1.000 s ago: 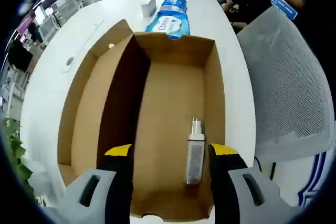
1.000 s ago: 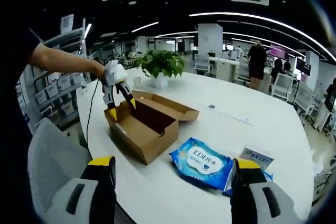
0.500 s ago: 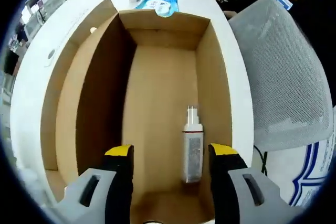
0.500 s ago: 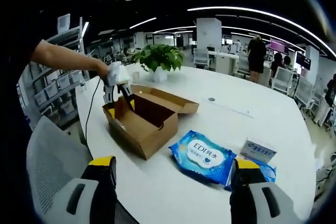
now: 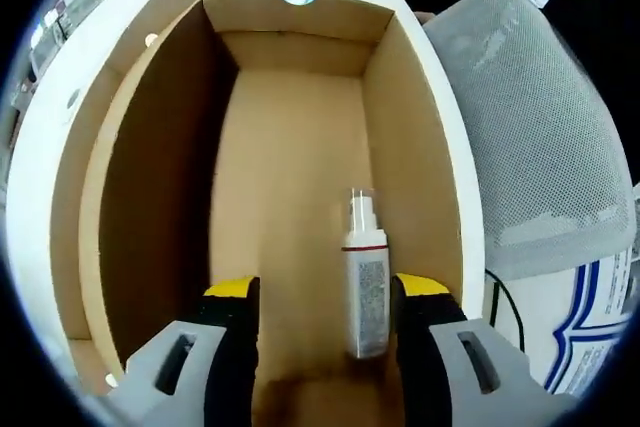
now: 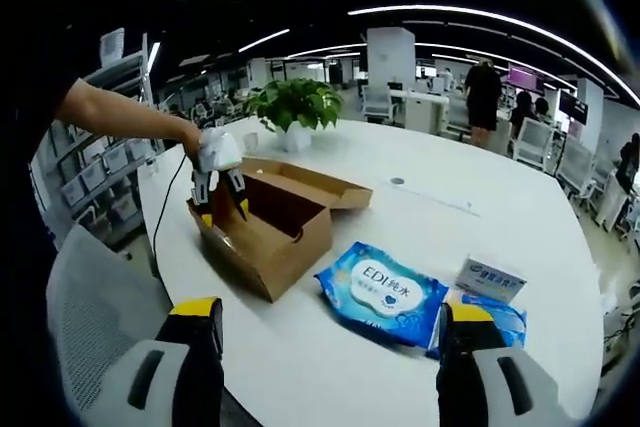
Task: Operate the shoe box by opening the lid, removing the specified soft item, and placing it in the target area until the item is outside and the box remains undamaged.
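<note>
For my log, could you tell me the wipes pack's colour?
Blue with a white label, the wipes pack shows best in the right gripper view.

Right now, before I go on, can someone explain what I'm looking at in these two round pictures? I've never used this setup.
There is no robot here: a person holds a two-jaw gripper in each hand, and a camera rides on each one.

The left gripper view looks down into an open cardboard box. The yellow-tipped left gripper is open and holds nothing. A small spray bottle lies on the box floor, near its right jaw.

The right gripper view looks across a white table. The right gripper is open and empty. From there you see the box with its lid flipped back, the person's hand lowering the left gripper into it, a blue wipes pack, a small white carton and a potted plant.
</note>
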The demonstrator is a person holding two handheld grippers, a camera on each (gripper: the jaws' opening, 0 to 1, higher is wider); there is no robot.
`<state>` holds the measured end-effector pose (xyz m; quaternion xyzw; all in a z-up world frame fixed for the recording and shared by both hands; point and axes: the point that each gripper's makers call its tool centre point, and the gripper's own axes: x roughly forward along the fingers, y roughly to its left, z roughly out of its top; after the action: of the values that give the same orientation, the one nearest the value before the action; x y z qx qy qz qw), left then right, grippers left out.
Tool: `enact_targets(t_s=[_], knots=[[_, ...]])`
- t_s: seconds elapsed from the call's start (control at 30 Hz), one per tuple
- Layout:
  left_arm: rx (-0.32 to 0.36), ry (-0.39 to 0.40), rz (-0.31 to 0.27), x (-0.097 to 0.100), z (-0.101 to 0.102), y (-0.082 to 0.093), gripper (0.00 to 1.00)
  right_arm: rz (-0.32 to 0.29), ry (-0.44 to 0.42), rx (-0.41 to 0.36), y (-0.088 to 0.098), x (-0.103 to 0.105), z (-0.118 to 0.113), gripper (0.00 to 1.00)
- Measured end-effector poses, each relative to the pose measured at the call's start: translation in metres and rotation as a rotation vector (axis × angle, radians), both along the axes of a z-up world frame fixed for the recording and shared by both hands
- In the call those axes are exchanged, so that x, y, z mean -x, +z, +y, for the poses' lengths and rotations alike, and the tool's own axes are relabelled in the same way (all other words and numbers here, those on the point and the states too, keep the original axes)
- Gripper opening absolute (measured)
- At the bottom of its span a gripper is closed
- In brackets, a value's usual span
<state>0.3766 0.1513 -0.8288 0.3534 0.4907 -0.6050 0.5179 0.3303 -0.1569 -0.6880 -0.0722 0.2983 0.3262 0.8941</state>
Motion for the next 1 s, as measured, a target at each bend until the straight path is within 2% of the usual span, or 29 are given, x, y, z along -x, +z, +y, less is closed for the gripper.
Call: enact_targets(t_s=[0.33, 0.53, 0.67, 0.83, 1.0], knots=[[0.002, -0.014, -0.011, 0.0, -0.002, -0.011, 0.49, 0.007, 0.0, 0.0, -0.002, -0.001, 0.002, 0.89], [0.002, -0.037, -0.024, -0.001, -0.001, -0.012, 0.4, 0.005, -0.003, 0.001, -0.002, -0.001, 0.0, 0.88], [-0.017, -0.063, -0.061, -0.007, 0.004, -0.014, 0.3, 0.004, -0.002, 0.001, -0.002, -0.002, 0.0, 0.88], [-0.02, -0.094, -0.077, -0.007, 0.005, -0.018, 0.28, 0.003, 0.0, 0.001, -0.002, -0.001, 0.001, 0.87], [-0.028, -0.078, -0.08, -0.008, 0.005, -0.017, 0.26, 0.003, -0.002, 0.0, -0.002, -0.001, 0.0, 0.87]])
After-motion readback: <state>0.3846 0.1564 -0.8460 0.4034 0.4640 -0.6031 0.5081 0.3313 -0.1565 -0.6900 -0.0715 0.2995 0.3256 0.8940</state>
